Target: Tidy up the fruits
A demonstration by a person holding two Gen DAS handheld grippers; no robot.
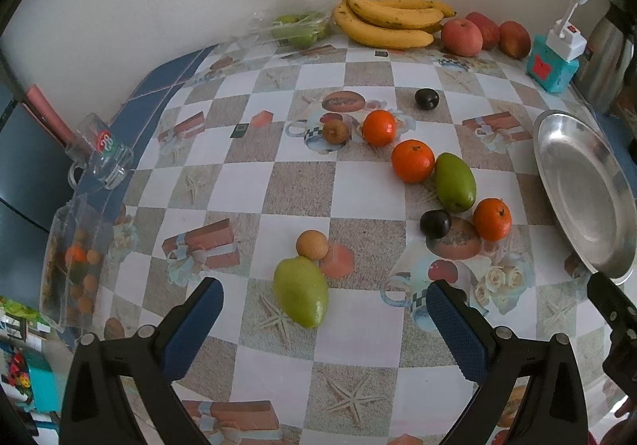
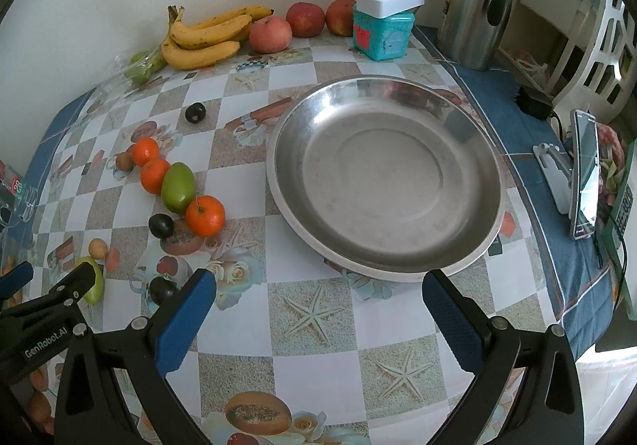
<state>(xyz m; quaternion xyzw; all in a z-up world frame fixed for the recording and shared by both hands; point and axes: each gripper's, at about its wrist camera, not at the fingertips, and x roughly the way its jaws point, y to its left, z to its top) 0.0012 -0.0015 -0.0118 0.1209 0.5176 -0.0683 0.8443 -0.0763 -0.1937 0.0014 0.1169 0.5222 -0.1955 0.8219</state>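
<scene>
My left gripper (image 1: 324,325) is open low over the table, and a green mango (image 1: 301,291) lies just ahead between its blue pads, with a small tan fruit (image 1: 312,244) touching it. Further on lie three oranges (image 1: 413,160), a second green mango (image 1: 455,182), dark plums (image 1: 435,224) and a brown kiwi-like fruit (image 1: 335,131). My right gripper (image 2: 318,321) is open and holds nothing, right in front of the bare steel plate (image 2: 382,174). Another plum (image 2: 161,289) sits by its left finger.
Bananas (image 1: 390,20), apples (image 1: 462,36) and a bag of green fruit (image 1: 300,26) line the back wall. A teal box with a white plug (image 2: 382,34), a steel jug (image 2: 473,6) and a phone on a stand (image 2: 583,174) stand at the right. A glass mug (image 1: 101,150) sits at the left edge.
</scene>
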